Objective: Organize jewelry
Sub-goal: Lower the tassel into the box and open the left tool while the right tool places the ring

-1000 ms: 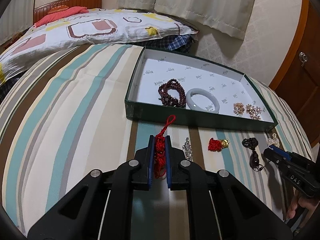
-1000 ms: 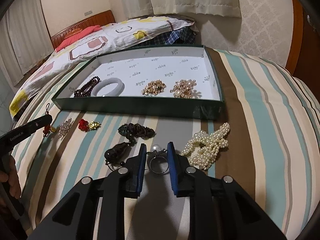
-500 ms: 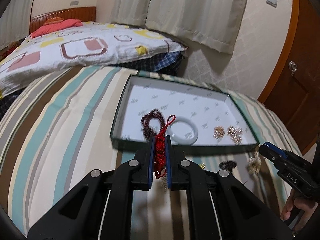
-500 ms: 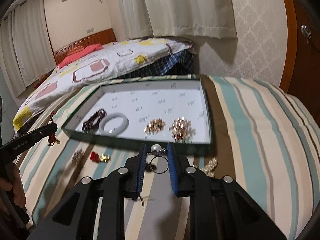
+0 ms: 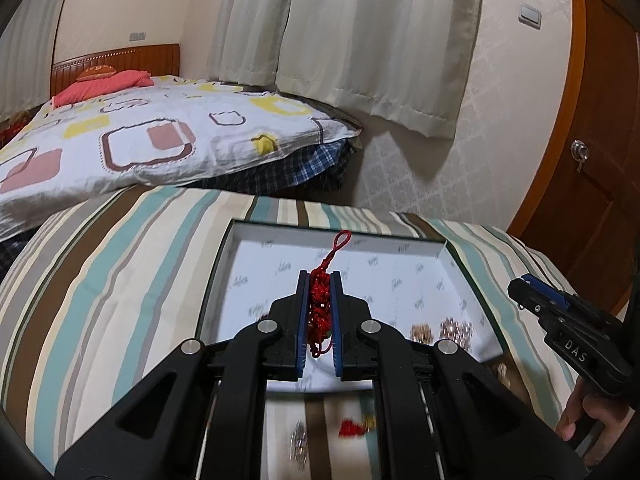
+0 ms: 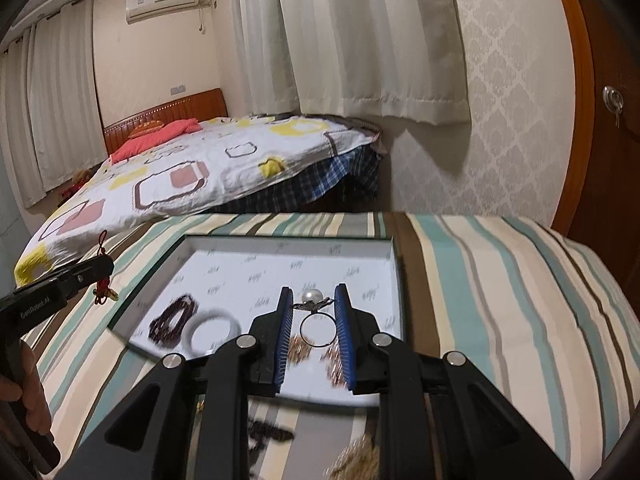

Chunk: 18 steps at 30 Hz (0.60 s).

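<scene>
My left gripper (image 5: 319, 276) is shut on a red knotted cord charm (image 5: 320, 304), held in the air above the green box (image 5: 216, 276) with its white lining. The charm's loop sticks out past the fingertips. My right gripper (image 6: 311, 290) is shut on a pearl ring (image 6: 316, 320), also lifted over the green box (image 6: 397, 280). Inside the box lie a dark bead bracelet (image 6: 173, 318), a pale jade bangle (image 6: 214, 330) and gold pieces (image 5: 422, 330), partly hidden behind the fingers. In the left wrist view the right gripper (image 5: 516, 286) shows at the right edge.
The box sits on a striped bedspread (image 5: 100, 280). In front of it lie a small red-and-gold charm (image 5: 354, 426), a silver piece (image 5: 299, 446), a dark item (image 6: 272, 436) and pearls (image 6: 356, 460), all blurred. A second bed (image 6: 200, 176), curtains and a wooden door (image 5: 600, 160) stand beyond.
Both grippers have risen off the bedspread with their pieces and moved forward over the box. The loose jewelry in front of the box has dropped low in both views.
</scene>
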Each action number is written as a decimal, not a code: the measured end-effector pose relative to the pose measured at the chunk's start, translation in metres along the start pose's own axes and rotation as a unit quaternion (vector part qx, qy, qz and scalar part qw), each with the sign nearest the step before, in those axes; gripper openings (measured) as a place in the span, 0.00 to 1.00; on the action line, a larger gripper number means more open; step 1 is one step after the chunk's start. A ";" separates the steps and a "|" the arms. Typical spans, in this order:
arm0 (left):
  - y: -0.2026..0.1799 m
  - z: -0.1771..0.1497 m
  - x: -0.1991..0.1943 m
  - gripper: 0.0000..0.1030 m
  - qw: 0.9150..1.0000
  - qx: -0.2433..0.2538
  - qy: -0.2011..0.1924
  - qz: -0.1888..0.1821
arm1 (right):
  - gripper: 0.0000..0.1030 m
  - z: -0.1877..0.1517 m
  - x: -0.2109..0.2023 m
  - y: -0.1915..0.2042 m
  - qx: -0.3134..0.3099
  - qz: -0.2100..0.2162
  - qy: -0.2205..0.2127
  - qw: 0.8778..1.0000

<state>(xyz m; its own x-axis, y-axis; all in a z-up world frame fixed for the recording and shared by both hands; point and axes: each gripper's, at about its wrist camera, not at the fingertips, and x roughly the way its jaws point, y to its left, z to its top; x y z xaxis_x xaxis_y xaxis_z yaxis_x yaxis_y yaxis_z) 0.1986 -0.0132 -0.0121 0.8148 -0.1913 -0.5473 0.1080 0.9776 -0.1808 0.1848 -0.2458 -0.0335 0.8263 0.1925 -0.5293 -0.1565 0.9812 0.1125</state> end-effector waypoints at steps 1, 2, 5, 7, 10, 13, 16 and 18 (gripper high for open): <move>-0.001 0.002 0.004 0.10 1.000 0.001 -0.001 0.001 | 0.21 0.004 0.005 -0.001 -0.001 -0.003 -0.002 1.000; -0.003 0.005 0.010 0.10 1.000 0.003 -0.002 0.002 | 0.21 0.005 0.007 -0.002 -0.002 -0.005 -0.003 1.000; -0.007 0.010 0.030 0.10 1.000 0.011 0.004 0.006 | 0.21 0.011 0.020 -0.005 -0.005 -0.011 -0.003 1.000; -0.007 0.012 0.044 0.10 1.000 0.014 0.012 0.008 | 0.22 0.013 0.030 -0.008 -0.003 -0.013 0.003 1.000; -0.010 0.012 0.069 0.10 0.999 0.019 0.030 0.013 | 0.21 0.012 0.049 -0.011 0.001 -0.014 0.019 1.000; -0.008 0.009 0.093 0.10 0.998 0.016 0.056 0.014 | 0.21 0.007 0.067 -0.012 -0.001 -0.015 0.039 0.999; -0.004 0.003 0.117 0.10 0.996 0.010 0.089 0.016 | 0.21 -0.001 0.083 -0.015 -0.001 -0.019 0.062 0.998; -0.003 0.000 0.129 0.10 0.994 0.009 0.107 0.019 | 0.21 -0.006 0.091 -0.016 -0.001 -0.023 0.074 0.997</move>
<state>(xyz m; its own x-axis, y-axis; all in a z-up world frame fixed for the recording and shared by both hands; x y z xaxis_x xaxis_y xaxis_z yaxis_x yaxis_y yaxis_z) 0.3029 -0.0404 -0.0822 0.6788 -0.1662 -0.7153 0.0903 0.9855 -0.1433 0.2596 -0.2444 -0.0881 0.7437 0.1471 -0.6521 -0.1220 0.9890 0.0839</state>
